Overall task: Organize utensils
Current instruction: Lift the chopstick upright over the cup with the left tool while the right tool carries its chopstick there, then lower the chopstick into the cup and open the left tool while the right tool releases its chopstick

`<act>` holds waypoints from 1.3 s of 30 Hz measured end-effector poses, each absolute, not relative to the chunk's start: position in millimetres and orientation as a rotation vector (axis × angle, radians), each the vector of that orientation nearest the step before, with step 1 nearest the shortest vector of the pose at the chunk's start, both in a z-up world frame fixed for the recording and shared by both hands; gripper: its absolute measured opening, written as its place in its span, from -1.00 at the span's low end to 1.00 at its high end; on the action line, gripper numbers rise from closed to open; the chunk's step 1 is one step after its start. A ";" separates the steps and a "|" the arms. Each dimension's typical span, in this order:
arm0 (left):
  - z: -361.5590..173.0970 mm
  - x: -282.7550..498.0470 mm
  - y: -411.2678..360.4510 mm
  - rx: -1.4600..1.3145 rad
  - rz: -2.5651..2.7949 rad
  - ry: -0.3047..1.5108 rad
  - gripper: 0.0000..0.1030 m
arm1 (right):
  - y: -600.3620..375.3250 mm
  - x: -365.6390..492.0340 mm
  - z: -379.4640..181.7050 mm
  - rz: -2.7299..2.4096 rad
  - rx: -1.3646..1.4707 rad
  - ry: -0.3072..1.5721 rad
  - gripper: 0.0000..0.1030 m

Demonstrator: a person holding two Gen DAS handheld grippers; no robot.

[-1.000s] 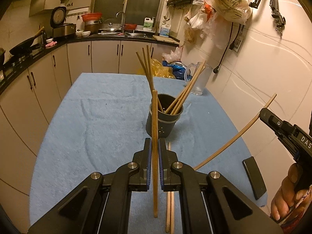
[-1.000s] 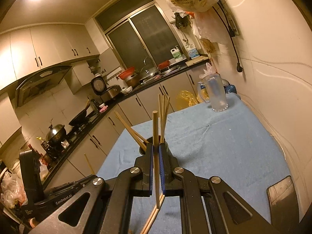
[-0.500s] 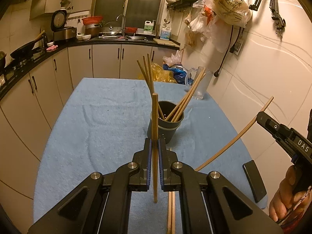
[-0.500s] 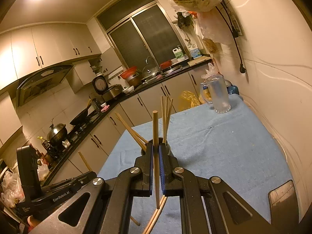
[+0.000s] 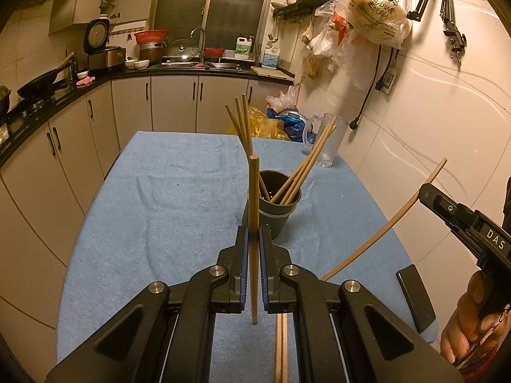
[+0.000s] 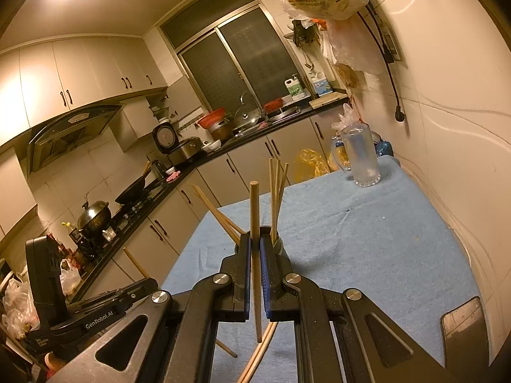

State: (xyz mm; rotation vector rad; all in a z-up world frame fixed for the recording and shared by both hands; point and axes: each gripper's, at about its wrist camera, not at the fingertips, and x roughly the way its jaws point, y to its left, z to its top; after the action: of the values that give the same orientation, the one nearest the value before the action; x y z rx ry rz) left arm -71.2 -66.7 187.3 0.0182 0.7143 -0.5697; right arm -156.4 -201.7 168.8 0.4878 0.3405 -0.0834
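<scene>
Both tongs, left [image 5: 253, 245] and right [image 6: 255, 252], each pinch an upright chopstick [image 5: 253, 210] near the dark cup [image 5: 274, 204]. Lowered carelessly, either stick could catch the leaning chopsticks [image 5: 297, 172] and tip the cup.

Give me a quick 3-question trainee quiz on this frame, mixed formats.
1. True or false: the left gripper is shut on a chopstick.
2. Multiple choice: the dark cup on the blue towel holds A) spoons B) chopsticks C) nothing.
3. Fill in: the right gripper holds one ____.

Key:
1. True; it stands upright between the jaws.
2. B; several lean against its rim.
3. Chopstick; two loose chopsticks also lie on the towel.
</scene>
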 end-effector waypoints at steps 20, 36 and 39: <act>207.8 -62.5 -65.7 0.018 -0.567 0.680 -0.88 | -211.2 -145.7 188.1 -0.081 0.468 0.313 -0.87; 266.9 -26.0 -83.5 -0.002 -0.578 0.600 -0.88 | -234.7 -113.1 220.9 -0.117 0.475 0.269 -0.87; 278.2 -14.2 -89.5 -0.016 -0.572 0.584 -0.88 | -237.4 -105.4 229.3 -0.127 0.466 0.250 -0.87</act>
State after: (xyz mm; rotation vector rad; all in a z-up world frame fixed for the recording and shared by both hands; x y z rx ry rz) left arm -14.2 -89.5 278.2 -0.0157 0.5844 -0.5720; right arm -105.4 -237.4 229.3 0.4656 0.2501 -0.1274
